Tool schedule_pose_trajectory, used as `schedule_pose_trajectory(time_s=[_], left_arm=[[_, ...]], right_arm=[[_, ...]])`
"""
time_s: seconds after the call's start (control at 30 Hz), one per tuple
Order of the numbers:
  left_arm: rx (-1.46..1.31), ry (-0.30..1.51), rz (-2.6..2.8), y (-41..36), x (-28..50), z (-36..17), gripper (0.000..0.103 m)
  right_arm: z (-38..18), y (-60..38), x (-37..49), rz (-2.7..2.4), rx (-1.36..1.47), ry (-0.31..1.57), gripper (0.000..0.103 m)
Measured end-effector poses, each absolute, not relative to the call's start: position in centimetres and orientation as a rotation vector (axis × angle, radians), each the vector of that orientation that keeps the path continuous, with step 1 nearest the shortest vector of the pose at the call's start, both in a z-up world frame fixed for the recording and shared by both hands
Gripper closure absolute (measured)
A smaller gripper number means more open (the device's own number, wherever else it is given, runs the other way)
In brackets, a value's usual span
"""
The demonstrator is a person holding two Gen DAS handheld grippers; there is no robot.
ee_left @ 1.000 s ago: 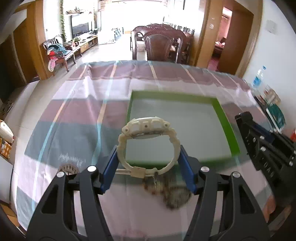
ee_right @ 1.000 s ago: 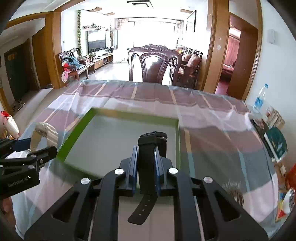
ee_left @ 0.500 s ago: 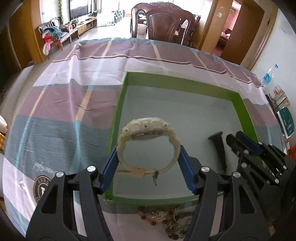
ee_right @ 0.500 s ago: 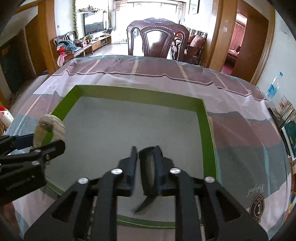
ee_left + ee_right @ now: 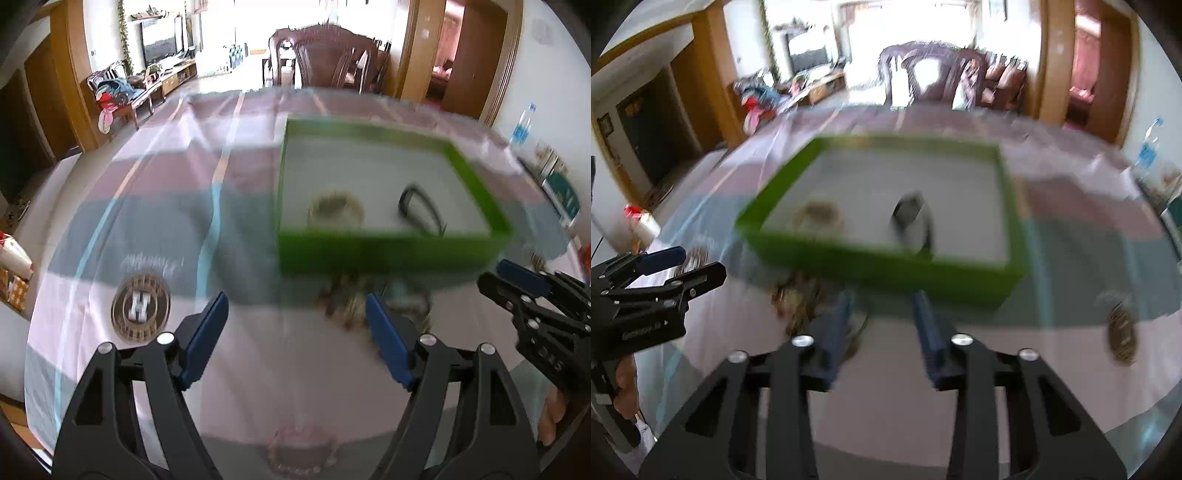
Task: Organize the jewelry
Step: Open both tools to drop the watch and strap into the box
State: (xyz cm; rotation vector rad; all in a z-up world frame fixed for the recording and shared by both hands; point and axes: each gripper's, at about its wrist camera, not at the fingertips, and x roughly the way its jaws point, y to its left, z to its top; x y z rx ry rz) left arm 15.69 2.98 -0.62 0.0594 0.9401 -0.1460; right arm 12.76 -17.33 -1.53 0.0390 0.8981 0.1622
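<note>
A green-walled box (image 5: 391, 254) (image 5: 886, 264) sits on the striped tablecloth. Inside it lie a cream watch (image 5: 336, 210) (image 5: 818, 218) and a black watch (image 5: 421, 212) (image 5: 912, 221). A heap of beaded jewelry (image 5: 354, 299) (image 5: 798, 299) lies on the cloth just in front of the box. My left gripper (image 5: 297, 336) is open and empty, held back from the box above the cloth. My right gripper (image 5: 884, 317) is open and empty, near the box's front wall. Both views are blurred by motion.
A pink bead bracelet (image 5: 303, 454) lies near the table's front edge. Round logos are printed on the cloth (image 5: 140, 308) (image 5: 1123, 336). A wooden chair (image 5: 325, 59) stands at the far side. A water bottle (image 5: 521, 125) and books are at the right.
Both grippers opened and let go of their watches, which now lie in the box. Both grippers pulled back out of the box toward the near side of the table.
</note>
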Motion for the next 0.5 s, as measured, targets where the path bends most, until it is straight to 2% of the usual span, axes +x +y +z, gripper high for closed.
schedule_pose_trajectory(time_s=[0.07, 0.1, 0.3, 0.5], left_arm=[[0.068, 0.972, -0.136, 3.3, 15.1, -1.8, 0.044], [0.064, 0.986, -0.143, 3.5, 14.9, -2.2, 0.045], [0.065, 1.006, -0.149, 4.5, 12.9, -3.2, 0.041], [0.062, 1.015, -0.150, 5.0, 11.5, -3.7, 0.038]], right_arm=[[-3.4, -16.3, 13.6, 0.156, 0.021, 0.940, 0.074], [-4.3, -15.9, 14.3, 0.150, 0.026, 0.962, 0.074], [-7.2, -15.0, 16.5, 0.125, 0.028, 1.037, 0.074], [-7.6, -14.8, 14.7, 0.098, -0.060, 1.065, 0.074]])
